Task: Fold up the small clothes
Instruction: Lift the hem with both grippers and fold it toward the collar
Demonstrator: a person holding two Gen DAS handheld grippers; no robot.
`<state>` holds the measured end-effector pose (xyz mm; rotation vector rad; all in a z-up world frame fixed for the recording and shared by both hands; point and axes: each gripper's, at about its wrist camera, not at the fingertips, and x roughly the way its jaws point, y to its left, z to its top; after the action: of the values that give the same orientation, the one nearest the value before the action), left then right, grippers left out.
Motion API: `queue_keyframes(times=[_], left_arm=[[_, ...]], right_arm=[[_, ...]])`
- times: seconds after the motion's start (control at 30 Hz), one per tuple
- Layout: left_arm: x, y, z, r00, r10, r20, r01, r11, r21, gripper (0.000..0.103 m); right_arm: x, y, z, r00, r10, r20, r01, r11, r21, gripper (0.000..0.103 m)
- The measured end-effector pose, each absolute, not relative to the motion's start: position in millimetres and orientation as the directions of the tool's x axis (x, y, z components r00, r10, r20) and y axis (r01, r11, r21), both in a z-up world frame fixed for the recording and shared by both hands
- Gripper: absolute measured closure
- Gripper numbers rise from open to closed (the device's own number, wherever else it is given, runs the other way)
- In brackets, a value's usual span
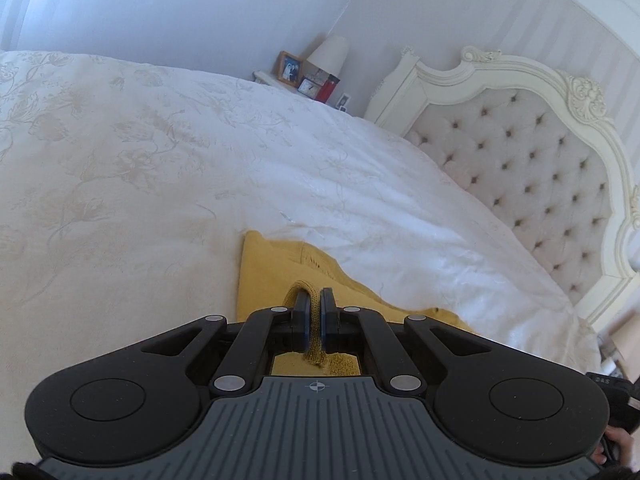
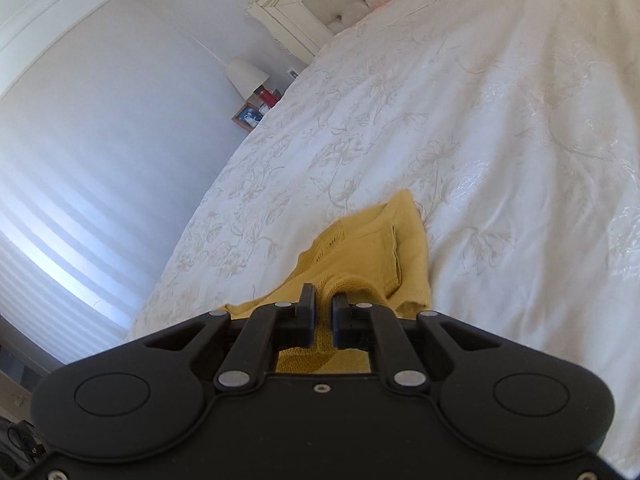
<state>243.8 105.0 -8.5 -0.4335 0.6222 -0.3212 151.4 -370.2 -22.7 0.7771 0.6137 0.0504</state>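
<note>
- the left gripper (image 1: 316, 300) has its fingers (image 1: 301, 308) closed on a ribbed edge of the yellow knit garment (image 1: 276, 268); a strip of the knit runs between the two pads and hangs down below them.
- the right gripper (image 2: 323, 304) has its fingers (image 2: 307, 300) pinched on a rolled fold of the same garment, with yellow fabric bulging up between them.
- the garment lies on the bed, on a white floral bedspread (image 1: 160, 152), spreading from each gripper toward 12 o'clock in its own view.
- only the left wrist view shows the full tufted headboard (image 1: 520, 160) with its carved cream frame, at about 2 o'clock.
- only the right wrist view shows a seam and folded panel across the garment (image 2: 384, 248), and a striped bright blind (image 2: 60, 208) at 9 o'clock.
- both views catch the nightstand things beyond the bed: a lamp shade (image 1: 330, 54), a framed photo (image 1: 290, 69) and a red object (image 1: 326, 89); the small clock (image 1: 307, 87) reads clearly only from the left wrist.
- part of the person's hand (image 1: 612, 446) shows at 4 o'clock in the left wrist view.
</note>
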Motion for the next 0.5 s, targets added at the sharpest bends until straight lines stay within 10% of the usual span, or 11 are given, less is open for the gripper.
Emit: queue_keyframes(times=[0.5], left_arm=[[321, 97, -61, 0.726, -0.33, -0.603, 0.048, 0.9, -0.433, 0.098]], right_arm=[[232, -366, -73, 0.771, 0.207, -0.602, 0.28, 0.739, 0.612, 0.089]])
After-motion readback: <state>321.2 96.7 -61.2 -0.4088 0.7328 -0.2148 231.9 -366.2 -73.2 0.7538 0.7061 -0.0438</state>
